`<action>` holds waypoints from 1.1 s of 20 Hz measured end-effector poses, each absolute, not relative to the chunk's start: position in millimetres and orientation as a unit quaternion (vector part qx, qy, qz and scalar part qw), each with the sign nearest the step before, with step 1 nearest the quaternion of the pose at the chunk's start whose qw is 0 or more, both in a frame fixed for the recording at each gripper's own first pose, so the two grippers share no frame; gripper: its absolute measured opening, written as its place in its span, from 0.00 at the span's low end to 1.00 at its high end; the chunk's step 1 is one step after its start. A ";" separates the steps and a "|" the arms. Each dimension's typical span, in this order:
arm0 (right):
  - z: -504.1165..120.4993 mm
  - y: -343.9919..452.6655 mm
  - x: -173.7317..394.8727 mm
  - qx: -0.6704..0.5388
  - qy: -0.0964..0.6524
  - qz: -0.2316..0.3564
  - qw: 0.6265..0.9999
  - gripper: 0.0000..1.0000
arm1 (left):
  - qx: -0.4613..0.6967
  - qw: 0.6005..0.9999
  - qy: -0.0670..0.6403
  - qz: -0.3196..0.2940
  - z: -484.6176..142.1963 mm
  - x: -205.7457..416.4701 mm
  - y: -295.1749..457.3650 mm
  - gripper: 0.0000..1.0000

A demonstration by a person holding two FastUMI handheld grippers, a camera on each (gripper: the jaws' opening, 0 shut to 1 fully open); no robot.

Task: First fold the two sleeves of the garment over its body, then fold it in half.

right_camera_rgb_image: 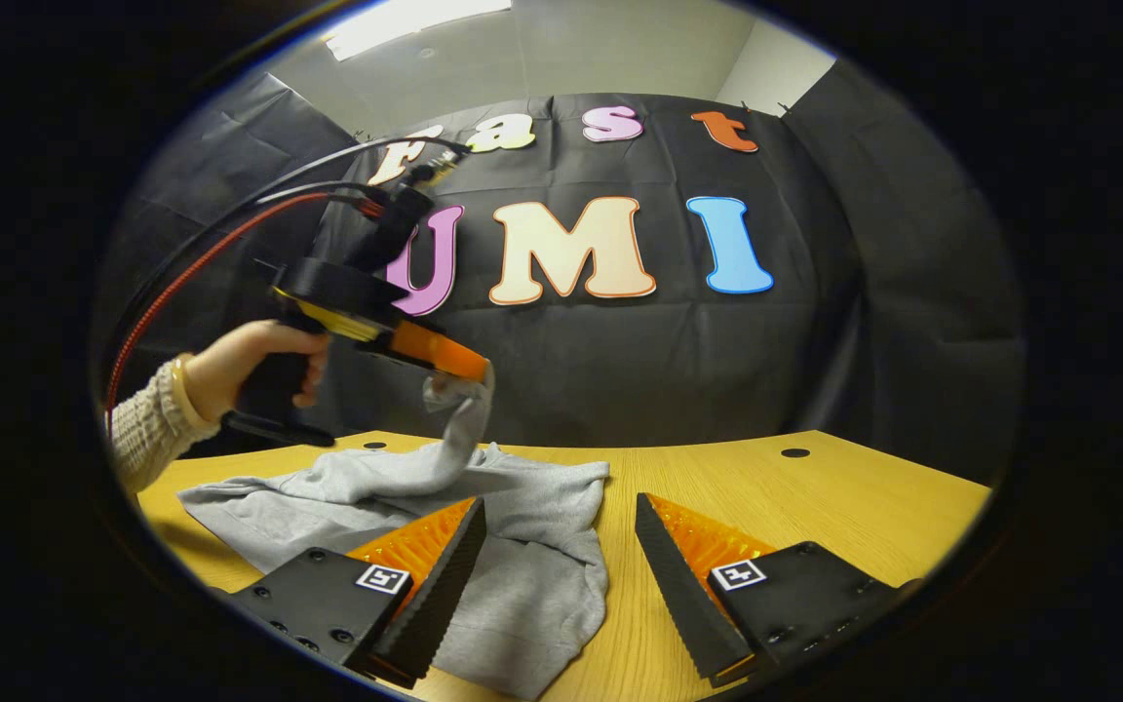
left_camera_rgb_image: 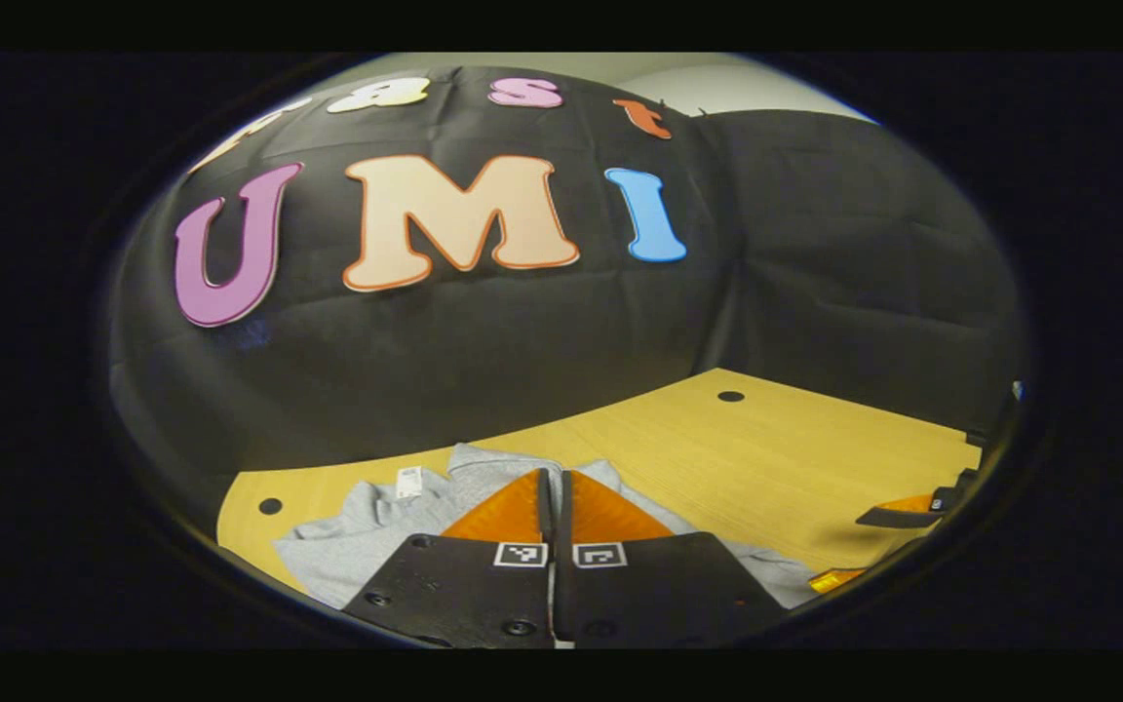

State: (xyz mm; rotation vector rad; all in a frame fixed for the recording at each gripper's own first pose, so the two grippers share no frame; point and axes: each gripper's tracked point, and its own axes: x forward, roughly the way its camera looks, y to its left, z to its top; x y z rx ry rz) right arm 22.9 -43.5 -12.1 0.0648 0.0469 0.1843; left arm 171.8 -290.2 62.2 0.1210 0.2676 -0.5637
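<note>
Garment: grey, lying rumpled on the table.
Left gripper: fingers clamped on a sleeve, lifted above the body (first fold apparently in hand).
Right gripper: fingers apart, low over the hem.
Next: likely lay the sleeve across the body.

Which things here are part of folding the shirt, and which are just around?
Part of the job:
- grey garment, spread on the table
- its sleeve, lifted off the body
- left claw, shut on that sleeve
- right claw, open above the garment

Just around:
- wooden table
- black cloth wall
- cables trailing from the left claw
</note>
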 end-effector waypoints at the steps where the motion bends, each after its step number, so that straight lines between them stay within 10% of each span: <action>1: -11.9 -43.2 23.0 0.032 0.023 0.092 0.995 0.96 | 0.057 0.947 0.145 -0.281 49.1 176.7 -299.7 0.00; 10: -12.3 -42.1 19.0 0.032 0.022 0.090 0.995 0.96 | 0.075 0.931 0.202 -0.296 -15.9 183.3 -335.6 0.00; 12: -12.5 -41.8 18.1 0.032 0.022 0.090 0.995 0.96 | 0.093 0.928 0.199 -0.300 -17.9 181.4 -335.1 0.23; 14: -12.9 -42.0 17.3 0.032 0.022 0.089 0.995 0.96 | 0.132 0.938 0.175 -0.270 -12.8 190.4 -318.7 0.99; 15: -11.9 -41.4 17.3 0.032 0.022 0.089 0.995 0.96 | 0.144 0.942 0.160 -0.258 -5.7 195.3 -312.0 0.88; 22: -11.6 -40.5 16.9 0.032 0.022 0.090 0.995 0.96 | 0.106 0.962 0.079 -0.238 68.3 164.4 -256.6 0.93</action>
